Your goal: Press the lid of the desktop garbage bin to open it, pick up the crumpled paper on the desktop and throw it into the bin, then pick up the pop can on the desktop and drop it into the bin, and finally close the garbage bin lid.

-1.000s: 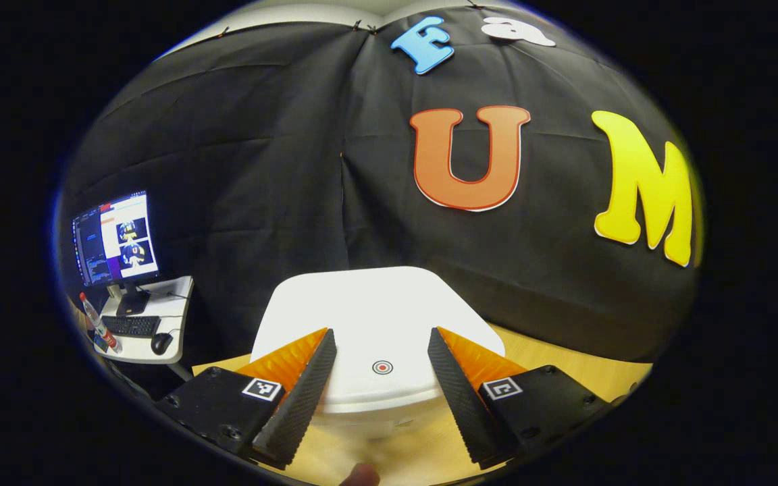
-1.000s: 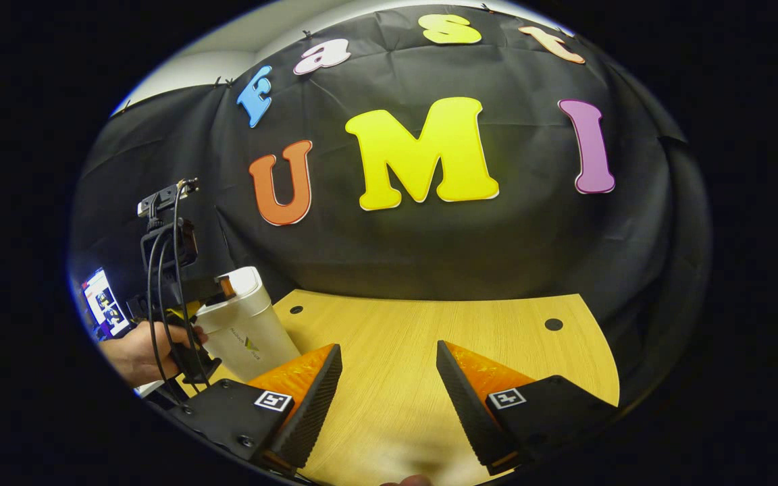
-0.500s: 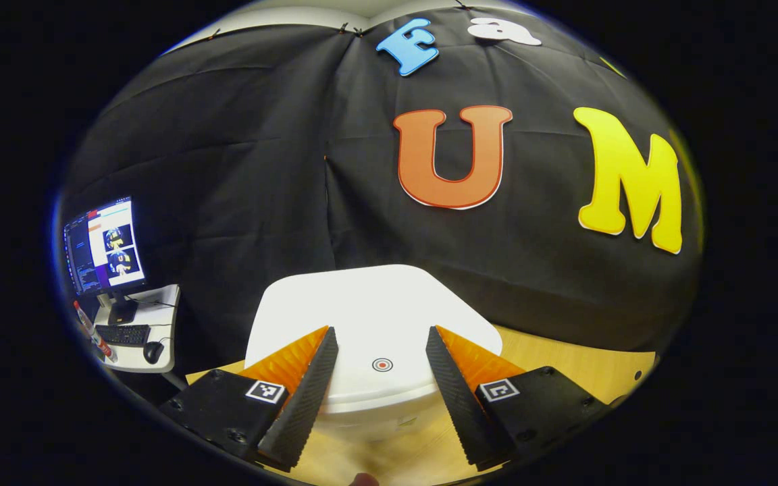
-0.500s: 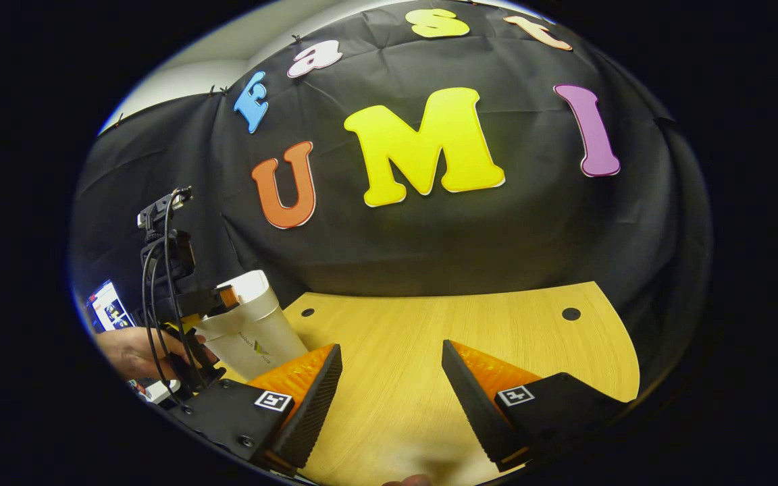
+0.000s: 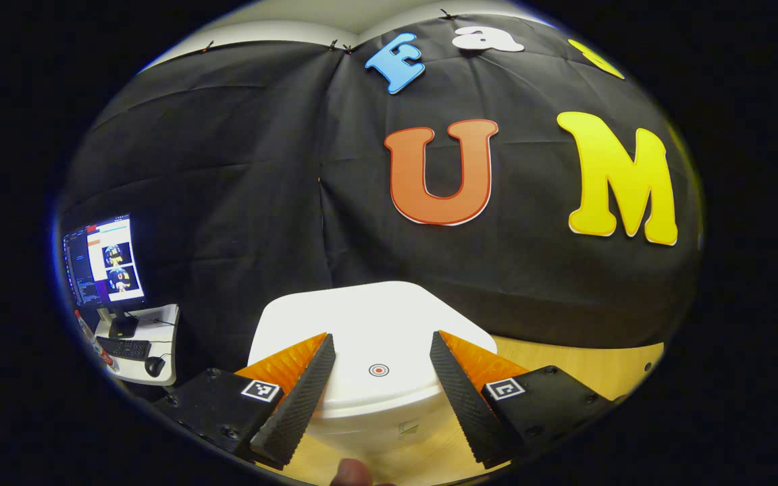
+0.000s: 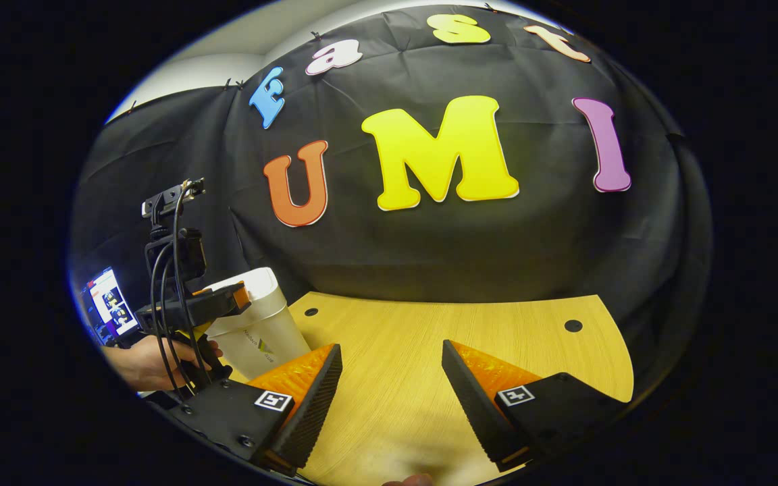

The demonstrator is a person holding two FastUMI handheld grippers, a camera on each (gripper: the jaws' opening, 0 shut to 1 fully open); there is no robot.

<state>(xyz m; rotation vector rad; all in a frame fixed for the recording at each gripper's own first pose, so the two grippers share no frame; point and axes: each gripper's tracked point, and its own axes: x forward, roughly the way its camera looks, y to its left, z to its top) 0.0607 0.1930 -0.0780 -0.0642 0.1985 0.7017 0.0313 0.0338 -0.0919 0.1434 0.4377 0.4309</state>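
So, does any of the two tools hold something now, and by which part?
Nothing is held. The left tool is open over the closed bin lid; the right tool is open above the table.

No readable text is seen. A red ring mark is printed on the bin lid [image 5: 369, 324], between the left gripper's [image 5: 379, 398] fingers. The bin's side label is too small to read.
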